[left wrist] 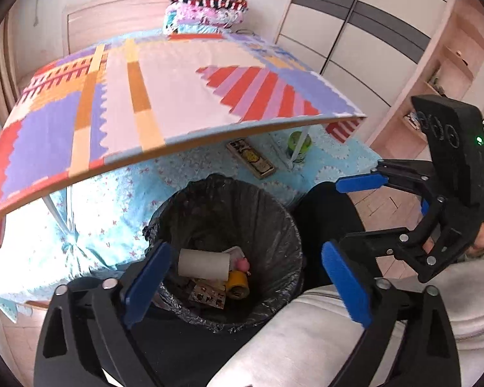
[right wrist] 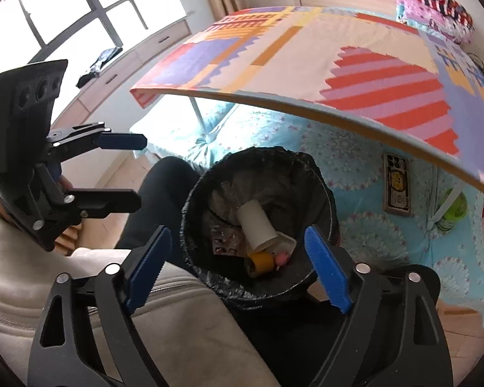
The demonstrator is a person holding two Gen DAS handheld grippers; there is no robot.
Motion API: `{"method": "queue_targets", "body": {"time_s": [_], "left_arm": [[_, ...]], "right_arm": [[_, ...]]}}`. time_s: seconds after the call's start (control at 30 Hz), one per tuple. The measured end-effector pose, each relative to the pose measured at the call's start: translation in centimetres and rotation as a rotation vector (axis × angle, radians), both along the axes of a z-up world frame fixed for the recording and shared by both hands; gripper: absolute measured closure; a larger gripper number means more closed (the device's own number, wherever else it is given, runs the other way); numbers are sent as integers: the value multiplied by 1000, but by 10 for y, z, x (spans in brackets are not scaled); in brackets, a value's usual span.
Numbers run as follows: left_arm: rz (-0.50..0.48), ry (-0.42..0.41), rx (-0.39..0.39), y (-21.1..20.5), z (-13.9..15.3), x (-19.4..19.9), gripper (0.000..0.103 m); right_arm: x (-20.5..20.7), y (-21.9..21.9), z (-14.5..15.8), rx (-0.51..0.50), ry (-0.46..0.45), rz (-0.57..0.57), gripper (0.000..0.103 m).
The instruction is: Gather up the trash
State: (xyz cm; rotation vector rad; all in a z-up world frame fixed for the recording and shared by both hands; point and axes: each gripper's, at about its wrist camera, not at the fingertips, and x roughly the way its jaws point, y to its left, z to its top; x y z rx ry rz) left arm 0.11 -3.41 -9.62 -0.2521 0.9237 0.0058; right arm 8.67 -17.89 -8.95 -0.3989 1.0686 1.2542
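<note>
A: Left wrist view first. The left gripper (left wrist: 247,285) with blue-padded black fingers is spread wide, nothing between its two pads, hanging over the round bin lined with a black plastic bag (left wrist: 274,213).

B: Count the contents?

A: One grey cardboard tube (left wrist: 203,263), one yellow tape roll (left wrist: 238,285), one small pink lump (left wrist: 242,263), one printed wrapper (left wrist: 209,295). All lie at the bin's bottom. To the right, the right gripper (left wrist: 343,211) is also spread, empty.

B: And around it?

A: One folding table with a patchwork top of red, purple and orange (left wrist: 164,96), over a light blue starred sheet (left wrist: 113,206). Under the table: one flat printed box (left wrist: 251,158), one green jar (left wrist: 298,145).

B: Right wrist view?

A: The right gripper (right wrist: 238,269) is wide apart over the same bin (right wrist: 326,190), holding nothing. Tube (right wrist: 255,225), tape roll (right wrist: 262,262), pink lump (right wrist: 280,258), wrapper (right wrist: 226,240), all inside. The left gripper (right wrist: 138,171) is at the left, fingers parted, above a dark trouser leg (right wrist: 158,203). One pale grey sleeve (right wrist: 184,316) is below.
</note>
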Motion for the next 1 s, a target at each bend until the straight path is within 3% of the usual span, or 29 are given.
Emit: {"method": "queue_targets", "body": {"time_s": [0.17, 1.0], "left_arm": [[-28, -26, -11, -6, 19, -6, 8], [-25, -9, -13, -8, 19, -7, 8]], "right_arm": [[-8, 1, 12, -17, -12, 42, 14], [-17, -1, 23, -8, -10, 60, 13]]}}
